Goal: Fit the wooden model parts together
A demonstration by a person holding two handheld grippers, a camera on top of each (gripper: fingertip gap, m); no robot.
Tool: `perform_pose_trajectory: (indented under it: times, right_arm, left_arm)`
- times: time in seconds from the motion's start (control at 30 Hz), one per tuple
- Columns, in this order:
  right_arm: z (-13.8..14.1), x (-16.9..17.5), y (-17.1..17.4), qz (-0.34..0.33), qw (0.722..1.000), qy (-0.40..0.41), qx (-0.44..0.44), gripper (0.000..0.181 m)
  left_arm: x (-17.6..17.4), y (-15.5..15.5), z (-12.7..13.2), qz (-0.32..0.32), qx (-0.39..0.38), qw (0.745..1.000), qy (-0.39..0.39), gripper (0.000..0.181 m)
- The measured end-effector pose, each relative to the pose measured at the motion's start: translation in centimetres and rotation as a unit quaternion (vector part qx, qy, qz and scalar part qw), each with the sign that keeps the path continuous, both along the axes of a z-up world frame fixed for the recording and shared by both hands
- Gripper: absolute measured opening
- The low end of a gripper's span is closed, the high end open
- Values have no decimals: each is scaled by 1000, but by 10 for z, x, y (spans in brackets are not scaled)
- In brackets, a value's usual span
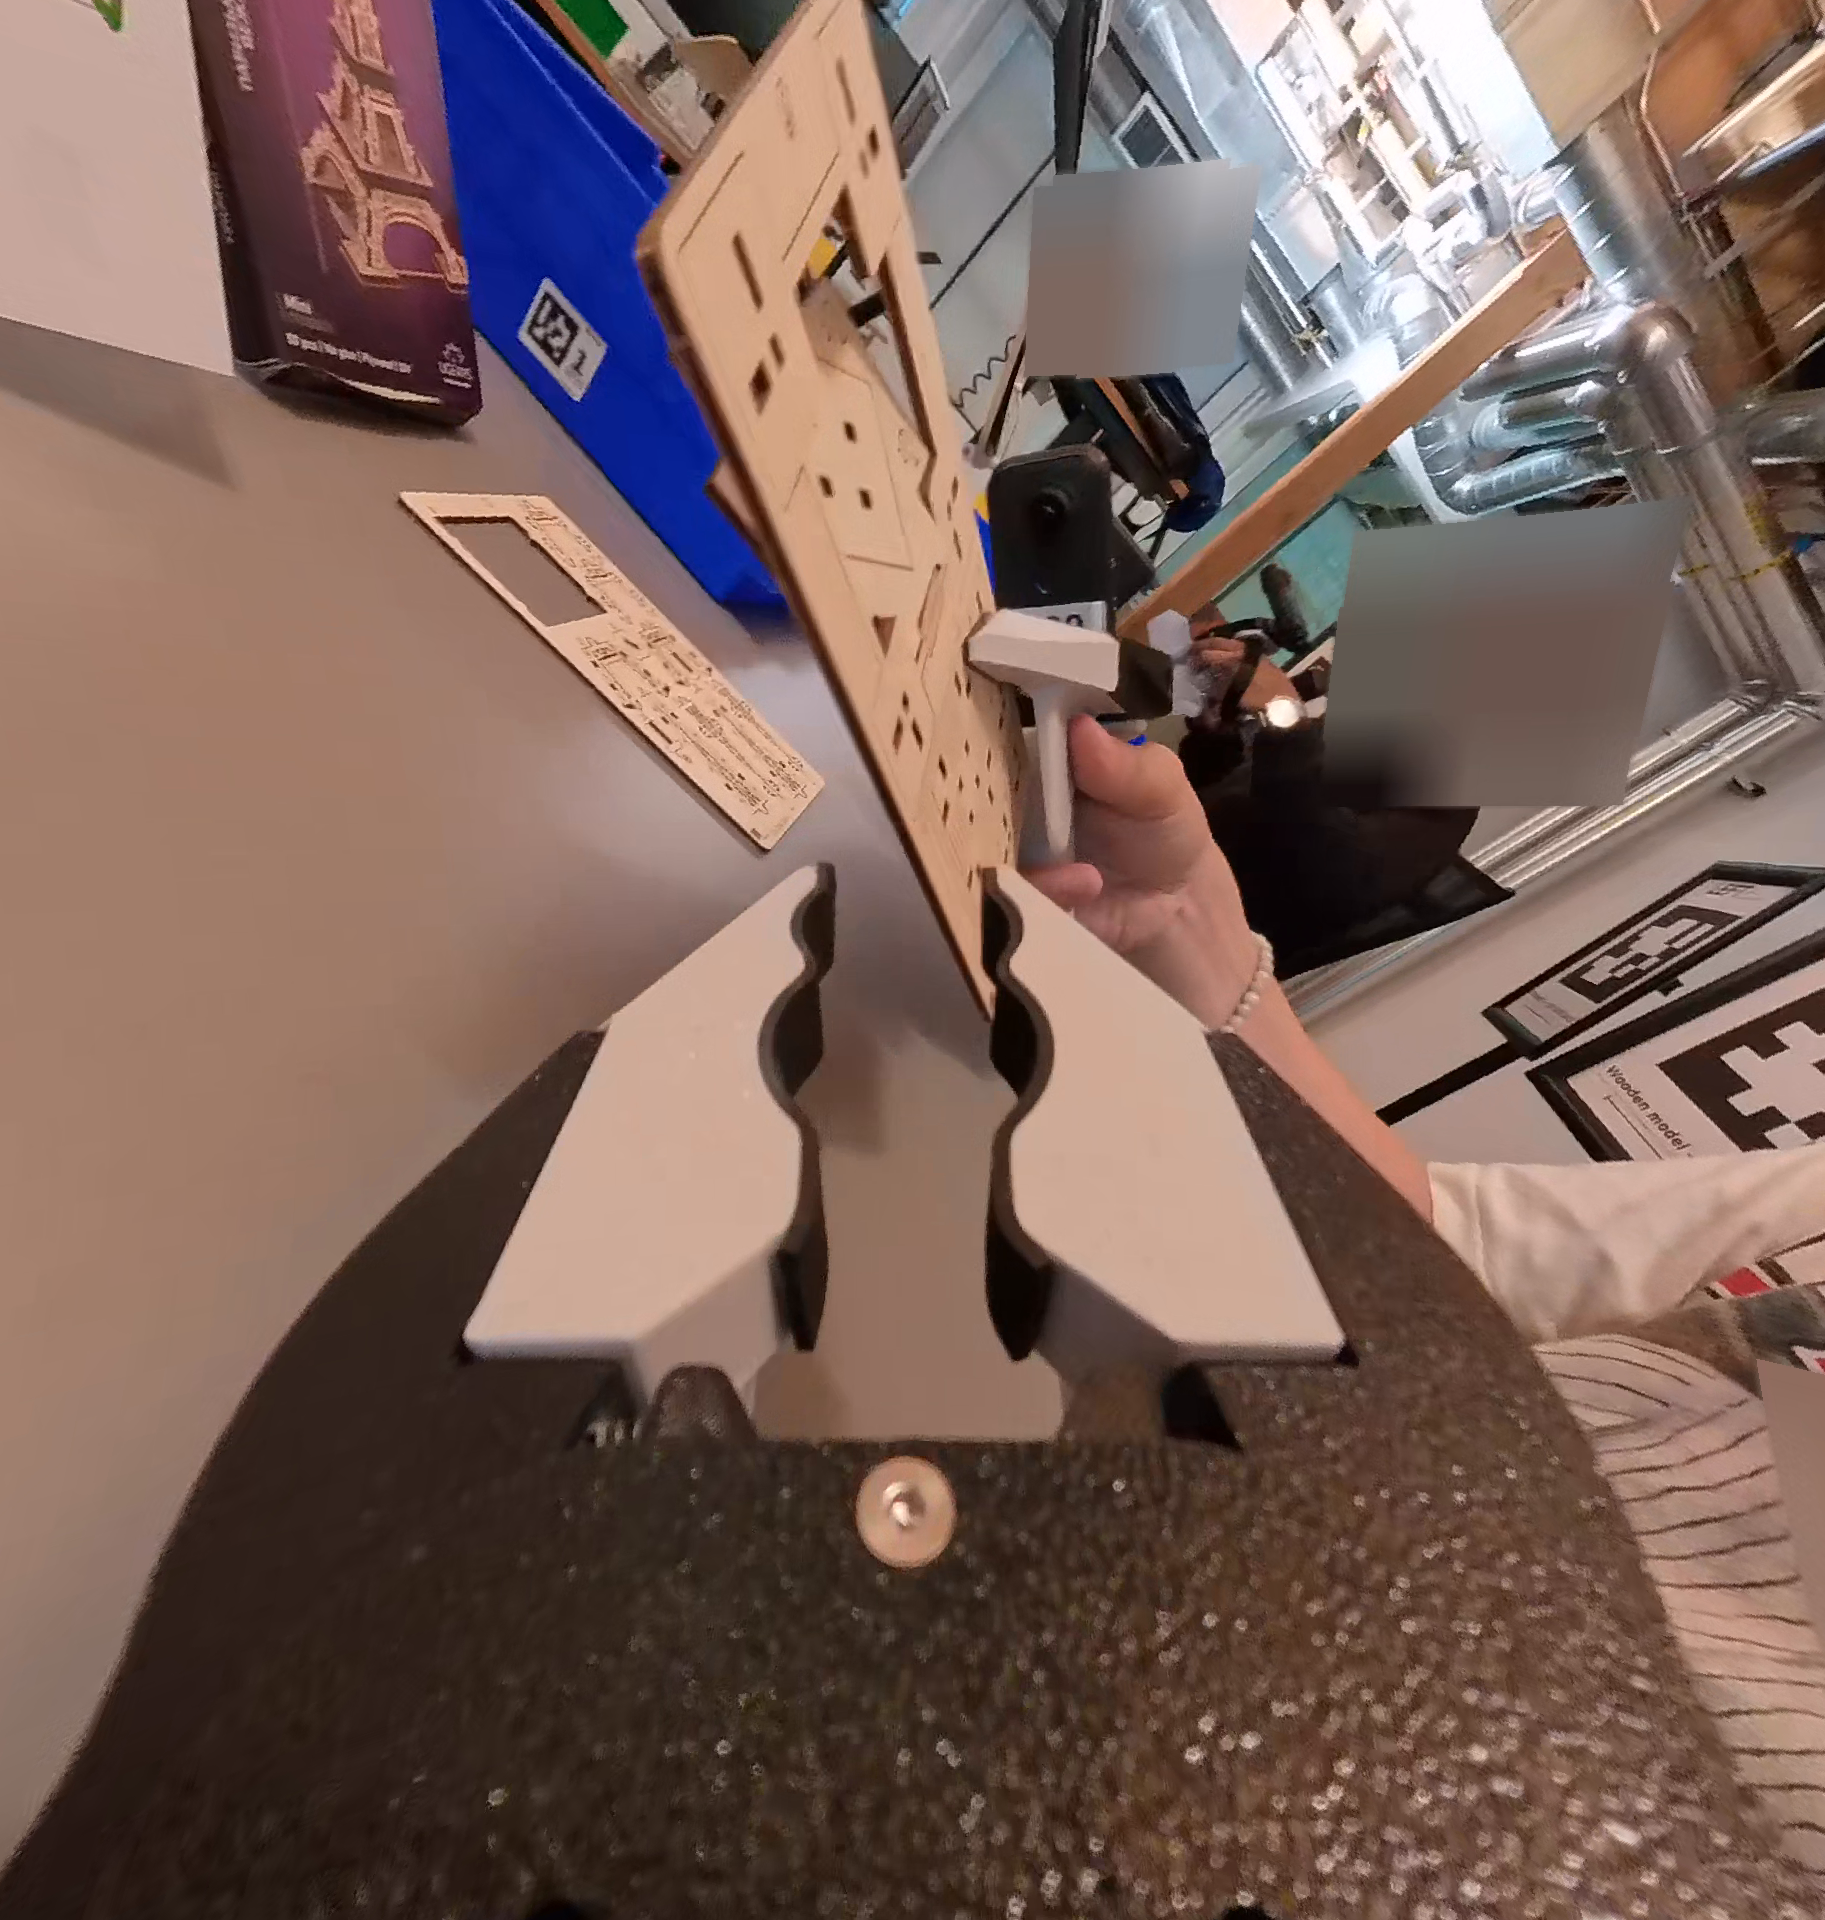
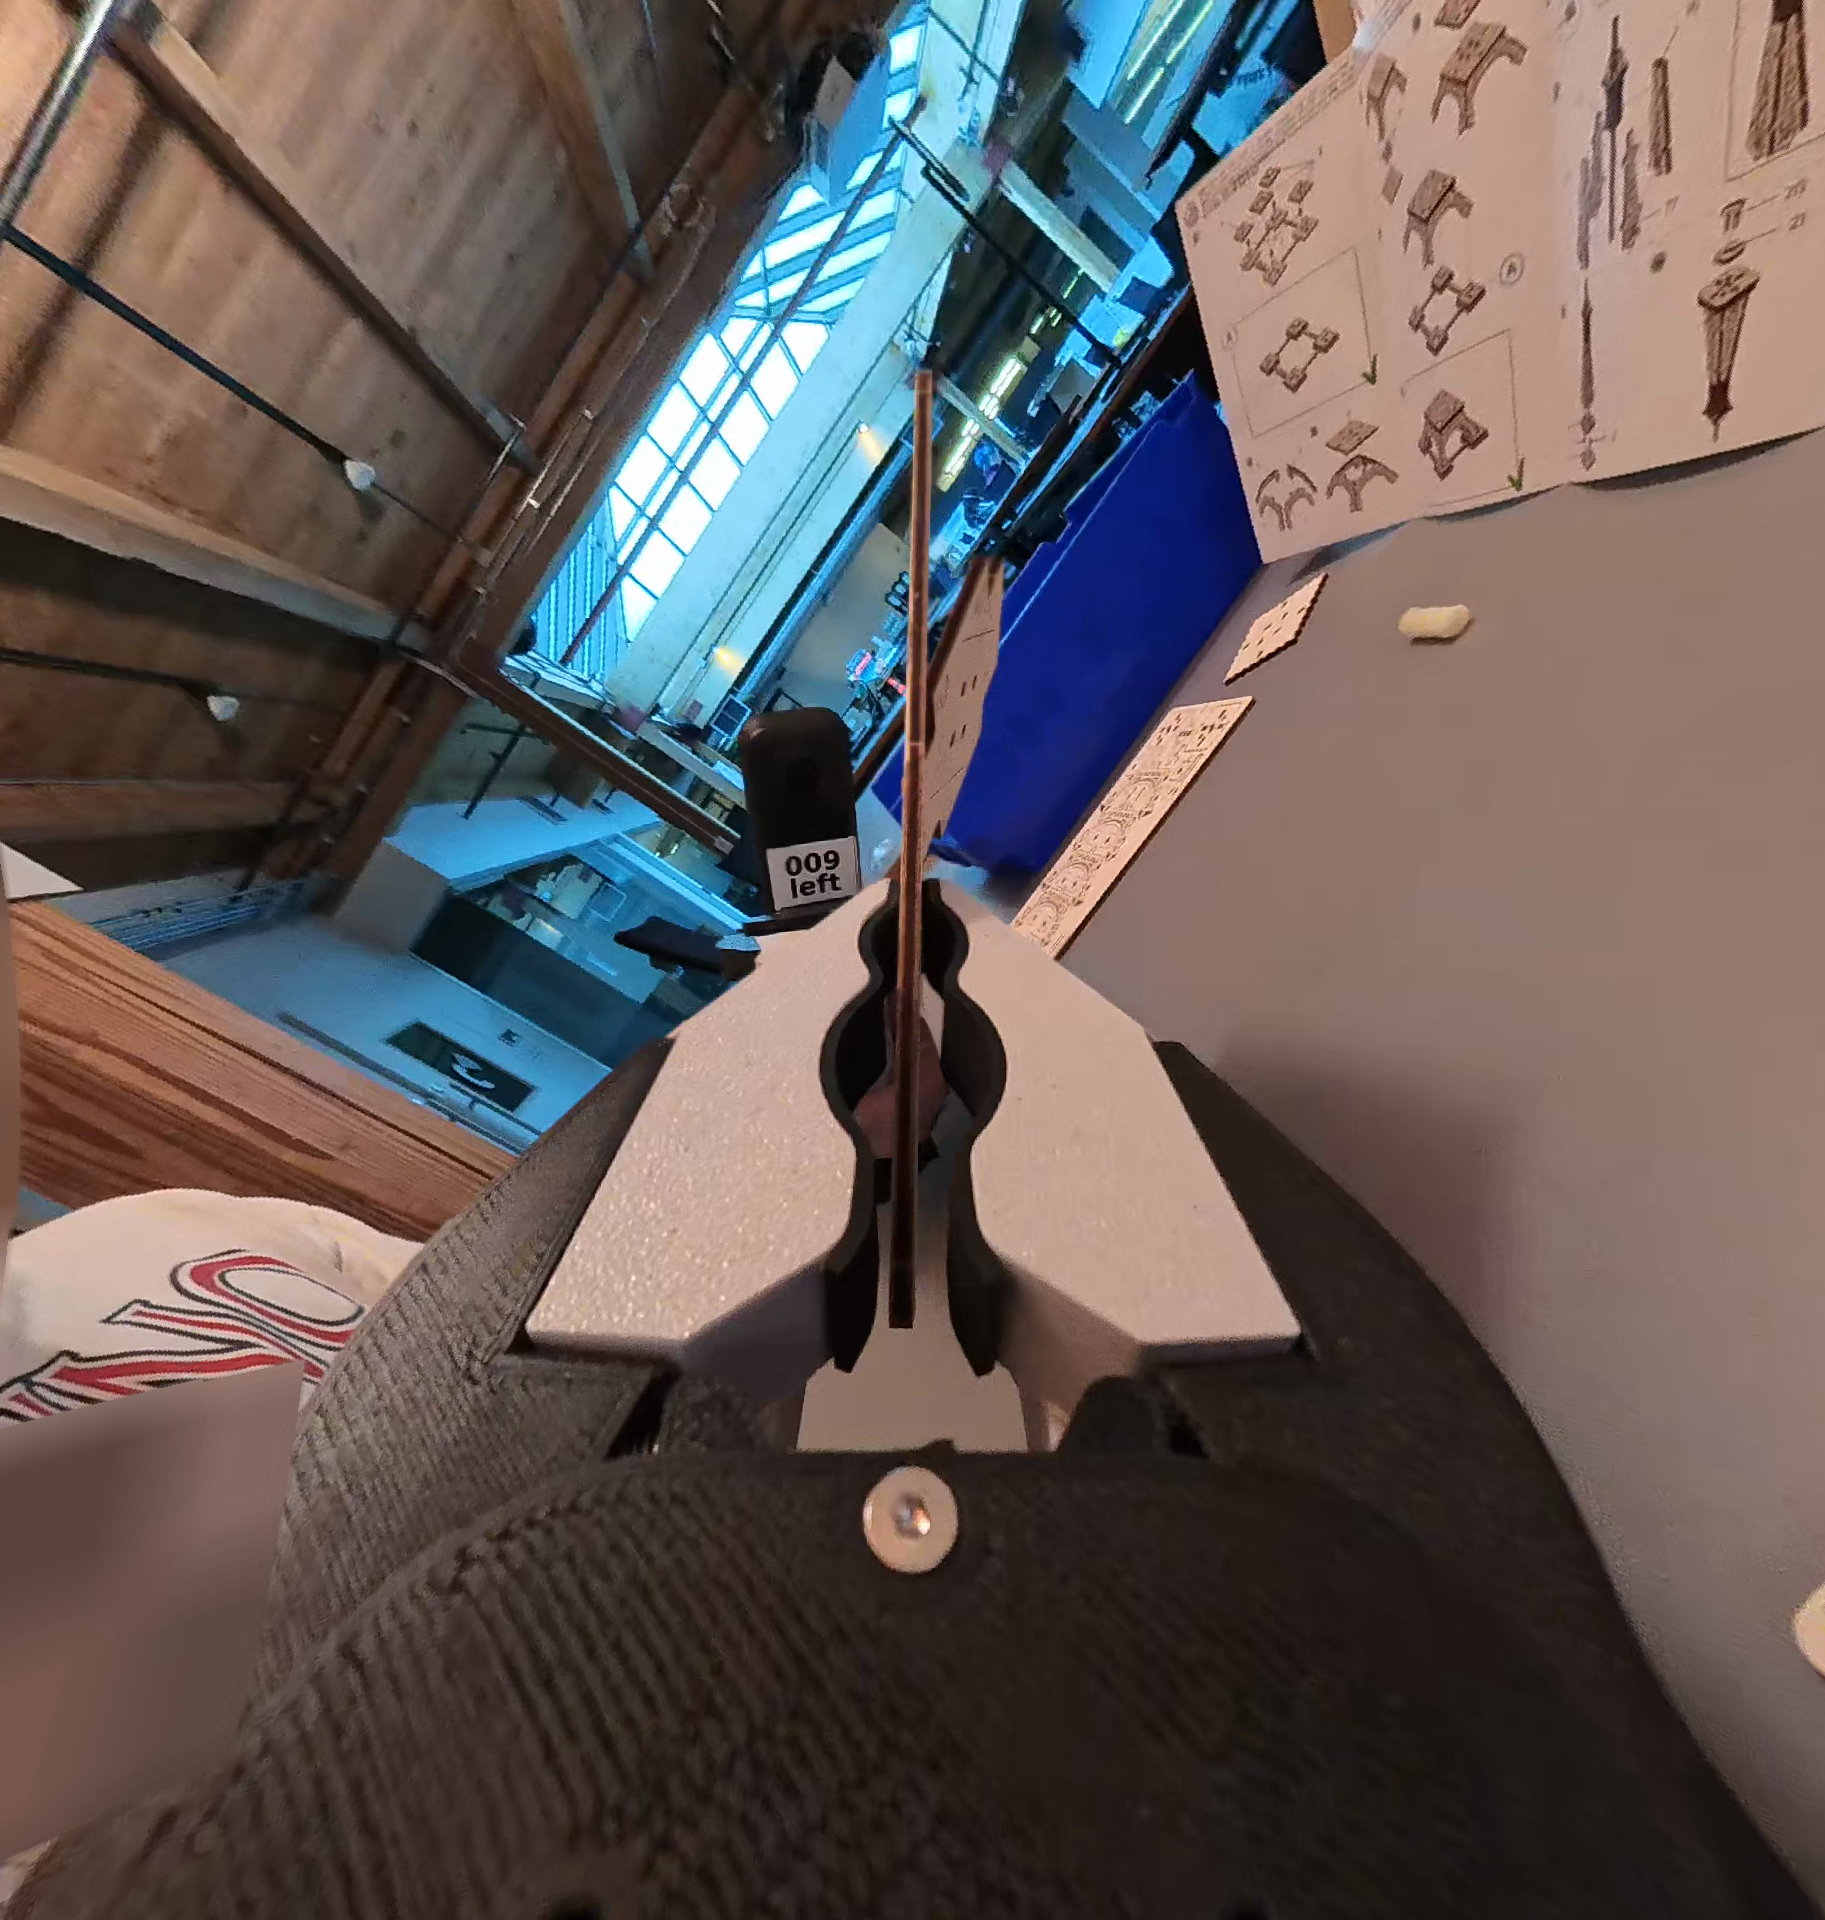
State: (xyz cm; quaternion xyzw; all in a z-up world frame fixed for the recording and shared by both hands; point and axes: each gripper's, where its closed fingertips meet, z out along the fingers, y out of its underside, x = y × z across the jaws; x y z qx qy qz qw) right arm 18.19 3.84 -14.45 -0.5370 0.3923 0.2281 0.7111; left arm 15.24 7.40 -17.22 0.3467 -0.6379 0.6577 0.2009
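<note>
The right gripper (image 2: 913, 1039) is clamped on the edge of the wooden parts sheet (image 1: 835, 499), holding it up off the grey table (image 1: 264, 831), while the left gripper (image 1: 908, 1039) stands spread wide and empty just below the sheet's lower edge.

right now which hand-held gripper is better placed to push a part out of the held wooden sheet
Left. The left hand-held gripper is open and empty beside the wooden sheet, while the right hand-held gripper is shut on that sheet.
</note>
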Motion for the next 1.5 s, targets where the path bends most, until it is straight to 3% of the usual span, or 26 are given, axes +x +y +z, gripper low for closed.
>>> perform_pose_trajectory:
  times: [0.4, 0.7, 0.9, 1.23, 1.5]
  right_arm:
    - [-8, -17, 14, 20, 999, -22, -23, 3]
    - [-28, -25, 15, 59, 989, -55, -128, 30]
    - [-31, -37, 20, 98, 980, -88, -150, 7]
    - [-38, -35, 22, 85, 984, -77, -133, 1]
    - [-48, -41, 28, 134, 982, -60, -121, 1]
  left_arm:
    - [-2, 3, 4, -3, 3, 999, -36, 5]
    - [-19, 7, -10, -70, 35, 997, -19, 0]
    - [-23, 11, -11, -92, 27, 995, 4, 0]
    - [-9, 15, -23, -49, 63, 997, 4, 8]
    - [-2, 17, -24, -31, 52, 998, 25, 40]
